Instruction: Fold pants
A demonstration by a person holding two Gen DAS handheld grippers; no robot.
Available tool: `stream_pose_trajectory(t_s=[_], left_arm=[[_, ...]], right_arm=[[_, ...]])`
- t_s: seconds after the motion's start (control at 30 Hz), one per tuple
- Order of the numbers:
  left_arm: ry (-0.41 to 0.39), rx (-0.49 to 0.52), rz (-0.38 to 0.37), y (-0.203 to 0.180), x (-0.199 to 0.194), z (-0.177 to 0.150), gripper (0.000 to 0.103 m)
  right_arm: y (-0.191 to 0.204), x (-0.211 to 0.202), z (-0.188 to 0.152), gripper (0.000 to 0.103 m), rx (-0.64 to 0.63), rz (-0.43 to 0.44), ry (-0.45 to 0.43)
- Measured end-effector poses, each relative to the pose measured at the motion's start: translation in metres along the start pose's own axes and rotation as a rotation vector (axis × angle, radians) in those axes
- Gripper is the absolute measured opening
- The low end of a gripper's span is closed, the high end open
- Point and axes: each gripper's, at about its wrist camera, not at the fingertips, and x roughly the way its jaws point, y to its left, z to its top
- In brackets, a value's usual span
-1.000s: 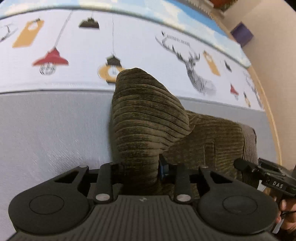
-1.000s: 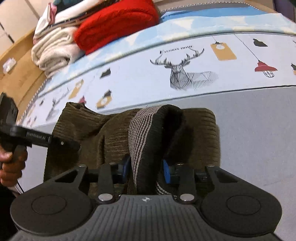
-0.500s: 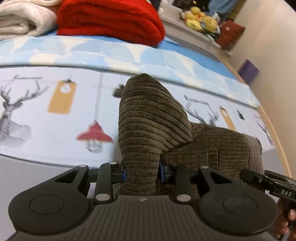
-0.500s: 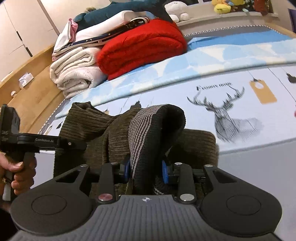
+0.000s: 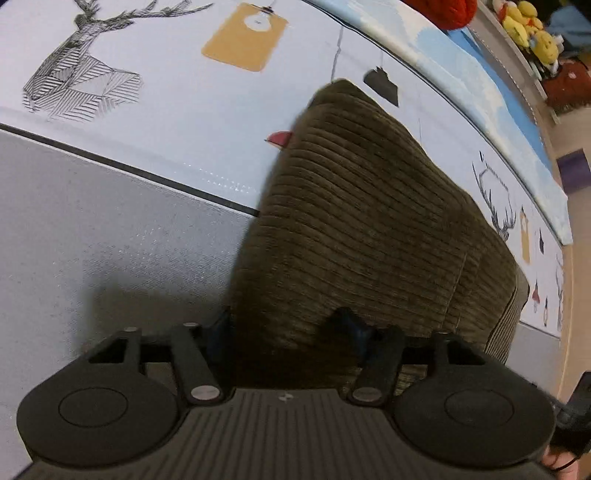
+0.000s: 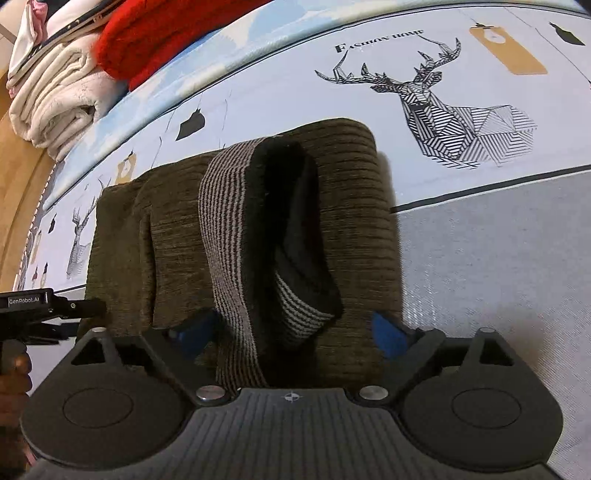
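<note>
The olive corduroy pants lie folded across the bed sheet, over the line where its grey part meets the printed part. My left gripper points down at the fold's left end. Its jaws are opening, with the fabric between the blue pads and a gap beside the left one. In the right wrist view the pants show their striped waistband standing up in a loop. My right gripper straddles that loop; its jaws are opening and both pads are clear of it. The left gripper sits at the fold's far end.
A red blanket and rolled cream towels are stacked at the head of the bed. Yellow plush toys sit on a ledge beyond. The wooden bed rim runs along the left, and a hand holds the left gripper.
Both grippers have carried the fabric across the bed and lowered it onto the sheet. Their jaws, pinched on the cloth before, have spread apart, and the fold now lies flatter.
</note>
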Motion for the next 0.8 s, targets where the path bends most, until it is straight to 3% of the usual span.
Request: stream_pose_trajectory(t_s=[0.07,0.13,0.37,0.5,0.6,0.67,0.73,0.8], left_arm=[[-0.018,0.028,0.006,-0.004,0.000,-0.003,0.050],[-0.045,0.016,-0.007,-0.003,-0.003,-0.005,0.043],[-0.084,0.000,-0.047,0.001,-0.009,-0.014,0.039],[-0.075,0.031,-0.009,0.001,-0.017,-0.017,0.043],[-0.123,0.129,0.051,-0.014,-0.037,-0.017,0.043],[-0.163,0.220,0.067,-0.024,-0.052,-0.022,0.059],[-0.093,0.242,0.102,-0.021,-0.041,-0.026,0.065],[-0.027,0.241,0.134,-0.017,-0.024,-0.029,0.065]], right_arm=[[0.004,-0.003,0.002,0.057,0.019,0.041,-0.026],[0.006,-0.007,0.005,0.045,0.011,0.052,-0.063],[0.023,-0.028,0.021,0.031,-0.134,0.007,-0.250],[0.025,-0.030,0.029,0.027,-0.153,-0.009,-0.254],[0.016,-0.032,0.031,0.035,-0.064,-0.037,-0.167],[0.010,-0.036,0.028,0.065,-0.014,-0.106,-0.121],[0.002,-0.035,0.023,0.086,0.025,-0.156,-0.071],[-0.011,-0.027,0.016,0.090,0.098,-0.135,-0.004]])
